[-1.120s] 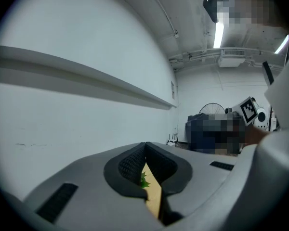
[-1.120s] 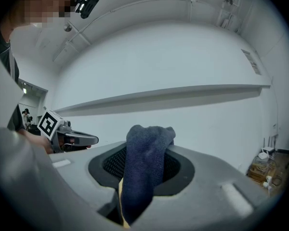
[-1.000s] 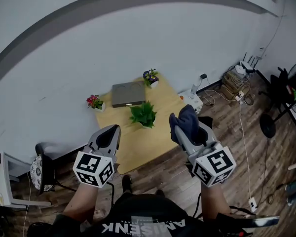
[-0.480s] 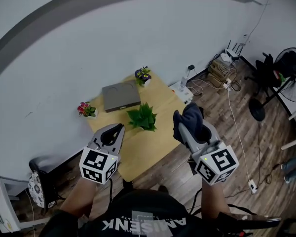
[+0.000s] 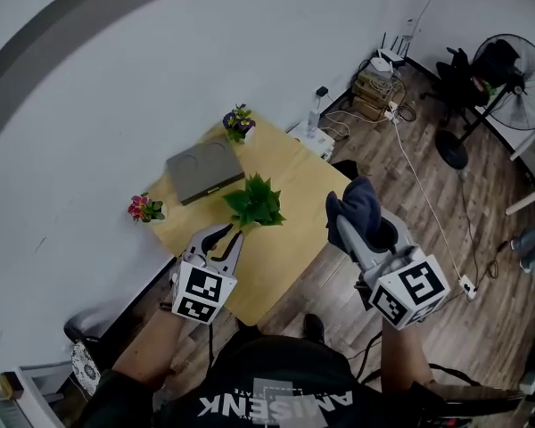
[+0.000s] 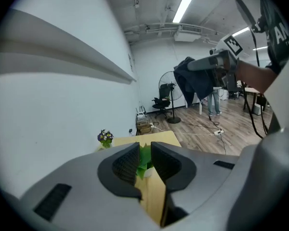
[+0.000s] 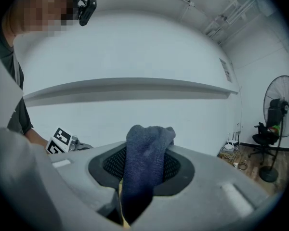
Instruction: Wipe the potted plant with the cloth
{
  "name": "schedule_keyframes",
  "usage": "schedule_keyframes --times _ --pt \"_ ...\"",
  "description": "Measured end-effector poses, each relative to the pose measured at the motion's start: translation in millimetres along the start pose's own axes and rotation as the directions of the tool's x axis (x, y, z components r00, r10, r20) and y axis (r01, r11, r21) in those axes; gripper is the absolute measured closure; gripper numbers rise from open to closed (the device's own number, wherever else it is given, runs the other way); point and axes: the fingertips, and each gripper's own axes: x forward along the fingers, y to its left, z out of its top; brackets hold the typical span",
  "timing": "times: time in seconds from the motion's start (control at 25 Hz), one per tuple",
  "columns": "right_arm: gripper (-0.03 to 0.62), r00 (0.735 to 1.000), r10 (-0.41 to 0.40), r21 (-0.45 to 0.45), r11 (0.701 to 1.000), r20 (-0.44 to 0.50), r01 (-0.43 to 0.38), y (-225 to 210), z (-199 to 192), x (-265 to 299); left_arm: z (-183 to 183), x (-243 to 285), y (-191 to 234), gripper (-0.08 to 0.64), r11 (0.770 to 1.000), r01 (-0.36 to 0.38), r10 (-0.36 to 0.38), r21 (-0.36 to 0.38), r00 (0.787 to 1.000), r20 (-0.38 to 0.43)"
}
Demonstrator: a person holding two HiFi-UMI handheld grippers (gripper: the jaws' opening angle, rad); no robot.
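Note:
A green leafy potted plant (image 5: 255, 201) stands near the middle of a small wooden table (image 5: 290, 243). My left gripper (image 5: 229, 236) hovers just short of the plant on its near left. Its jaws have just been opening and stand apart with nothing between them. In the left gripper view the plant (image 6: 144, 159) shows through the gap of that gripper (image 6: 144, 150). My right gripper (image 5: 343, 219) is shut on a dark blue cloth (image 5: 357, 205), held above the table's right corner. The bunched cloth (image 7: 148, 148) fills the right gripper (image 7: 143, 170).
On the table also sit a flat grey case (image 5: 203, 169), a purple-flowered pot (image 5: 239, 123) at the far corner and a pink-flowered pot (image 5: 144, 209) at the left. The white wall runs behind. Cables and boxes (image 5: 374, 83) and a standing fan (image 5: 508, 69) occupy the wooden floor at right.
My left gripper has dropped and moved toward the plant, and its jaws have parted. The right gripper with the cloth has shifted only slightly. The head view has swung.

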Motion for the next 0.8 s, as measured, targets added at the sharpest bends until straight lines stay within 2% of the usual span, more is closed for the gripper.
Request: schedule_keyframes --times 0.08,0.2,0.48,0.8 --pt "0.465 1.000 -0.029 0.012 1.000 -0.006 0.029 -1 -6 -3 -14 17 -5 0.488 0.997 0.024 -0.020 0.074 0.999 -0.050" --pt "0.465 0.997 -0.076 0.032 0.997 -0.015 0.076 -5 -15 -7 -37 43 -16 0.468 0.979 0.093 -0.070 0.181 0.989 -0.127" --pt "0.465 0.981 -0.187 0.081 0.978 -0.045 0.190 -8 -43 -27 -88 91 -39 0.462 0.925 0.243 -0.162 0.291 0.947 -0.276" --pt "0.465 0.962 -0.265 0.111 0.956 -0.063 0.270 -9 -63 -48 -120 139 -28 0.455 0.870 0.244 -0.088 0.428 0.932 -0.352"
